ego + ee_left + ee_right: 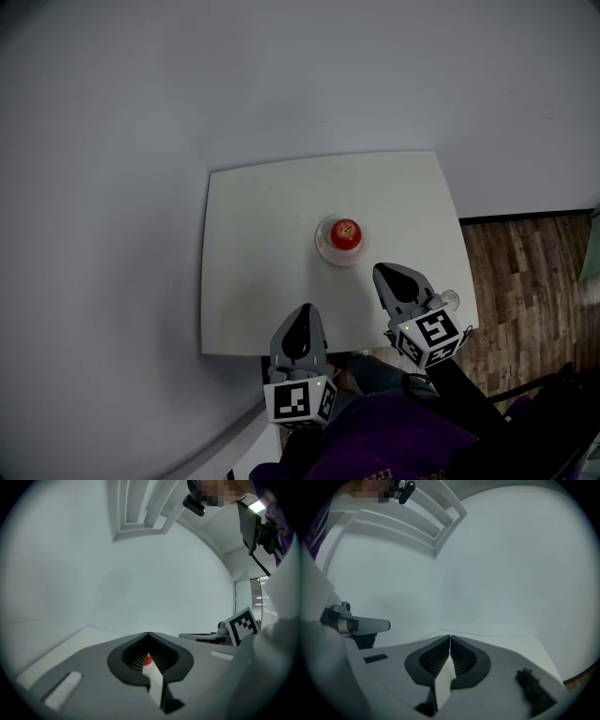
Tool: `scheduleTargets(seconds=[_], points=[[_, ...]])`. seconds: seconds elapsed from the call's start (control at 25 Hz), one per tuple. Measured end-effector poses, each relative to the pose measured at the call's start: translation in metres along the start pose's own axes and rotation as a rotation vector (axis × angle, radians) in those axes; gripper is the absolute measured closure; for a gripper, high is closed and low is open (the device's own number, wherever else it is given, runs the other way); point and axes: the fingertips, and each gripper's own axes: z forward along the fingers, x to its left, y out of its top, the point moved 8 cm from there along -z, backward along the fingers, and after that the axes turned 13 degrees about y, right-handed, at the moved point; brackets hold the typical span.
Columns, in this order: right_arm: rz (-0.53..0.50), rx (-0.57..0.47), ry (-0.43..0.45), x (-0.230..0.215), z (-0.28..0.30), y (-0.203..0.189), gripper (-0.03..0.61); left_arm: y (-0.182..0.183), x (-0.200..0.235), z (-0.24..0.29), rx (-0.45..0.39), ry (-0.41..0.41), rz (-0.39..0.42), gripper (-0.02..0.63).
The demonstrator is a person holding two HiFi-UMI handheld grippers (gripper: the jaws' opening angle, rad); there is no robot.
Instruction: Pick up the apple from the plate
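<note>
A red apple sits on a small white plate in the middle of a white table. My left gripper hovers over the table's near edge, below and left of the plate, shut with nothing held. My right gripper is nearer, just right of and below the plate, also shut and empty. In the left gripper view the left gripper's tips meet, and a red sliver of the apple shows through the slit behind them. In the right gripper view the right gripper's jaws are together over white table.
Grey walls rise behind and to the left of the table. Wooden floor lies to the right. The person's purple clothing fills the bottom of the head view. The right gripper's marker cube shows in the left gripper view.
</note>
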Motion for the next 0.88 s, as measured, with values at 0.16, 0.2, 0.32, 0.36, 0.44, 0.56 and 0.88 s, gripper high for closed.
scheduleTargets(seconds=[0.16,0.2,0.32,0.36,0.44,0.56,0.88], points=[[-0.006,0.048,0.011,-0.024,0.015,-0.001,0.567,0.003,0.0,0.02,0.001,0.052,-0.015,0.609],[-0.009,0.056,0.017,-0.029,0.02,-0.002,0.566,0.003,0.001,0.024,0.004,0.062,-0.015,0.609],[-0.018,0.074,0.03,-0.039,0.032,-0.004,0.566,0.004,0.006,0.036,0.003,0.08,-0.012,0.609],[-0.019,0.084,0.035,-0.041,0.035,-0.005,0.566,0.005,0.007,0.039,0.002,0.084,-0.013,0.609],[-0.015,0.104,0.045,-0.045,0.042,-0.008,0.566,0.007,0.01,0.045,0.004,0.085,-0.015,0.609],[0.003,0.135,0.054,-0.048,0.051,-0.009,0.527,0.011,0.013,0.051,0.011,0.073,-0.011,0.609],[0.025,0.238,0.056,-0.062,0.089,-0.024,0.39,0.02,0.029,0.076,0.023,0.026,-0.004,0.609]])
